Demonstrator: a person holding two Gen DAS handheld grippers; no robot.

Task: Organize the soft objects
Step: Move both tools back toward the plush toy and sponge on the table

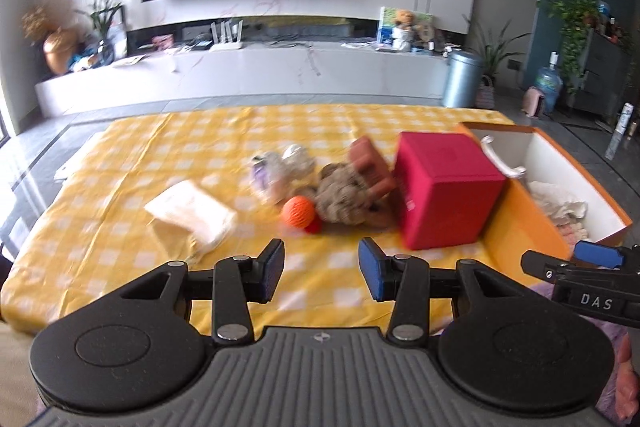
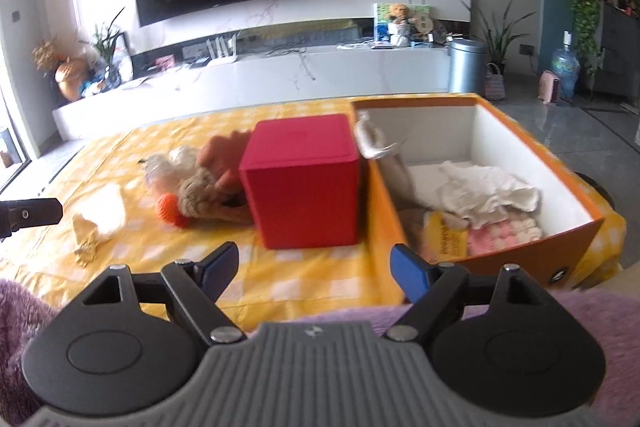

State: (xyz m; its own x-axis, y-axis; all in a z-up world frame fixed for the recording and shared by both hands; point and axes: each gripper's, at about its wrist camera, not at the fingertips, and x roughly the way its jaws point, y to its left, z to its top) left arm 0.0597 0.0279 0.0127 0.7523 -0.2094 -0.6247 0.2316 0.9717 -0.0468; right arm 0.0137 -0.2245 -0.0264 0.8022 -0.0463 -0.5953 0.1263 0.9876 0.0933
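- Work surface: a yellow checked cloth (image 1: pixel 120 163) covers the table; the orange box (image 2: pixel 532 147) with white lining stands at its right end and already holds white cloth (image 2: pixel 488 191), a pink knitted piece (image 2: pixel 504 231) and a yellow packet (image 2: pixel 448 239).
- Obstruction: a red cube box (image 2: pixel 304 183) stands just beside the orange box, between it and the loose items.
- Remaining items: a beige knitted toy (image 1: pixel 344 195), an orange ball (image 1: pixel 298 211) touching it, a crumpled pale bundle (image 1: pixel 284 167) and a folded cream cloth (image 1: pixel 192 211) lie on the cloth. Blur hides finer detail.
- Step in hand: judged as approach for the next pick; sorting is partly done.
- Next move: bring one gripper down over a loose soft item, then close.
- Right gripper (image 2: pixel 316 269): jaws wide apart, nothing between them, touching nothing.
- Left gripper (image 1: pixel 322 267): jaws moderately apart, empty, clear of the cloth.
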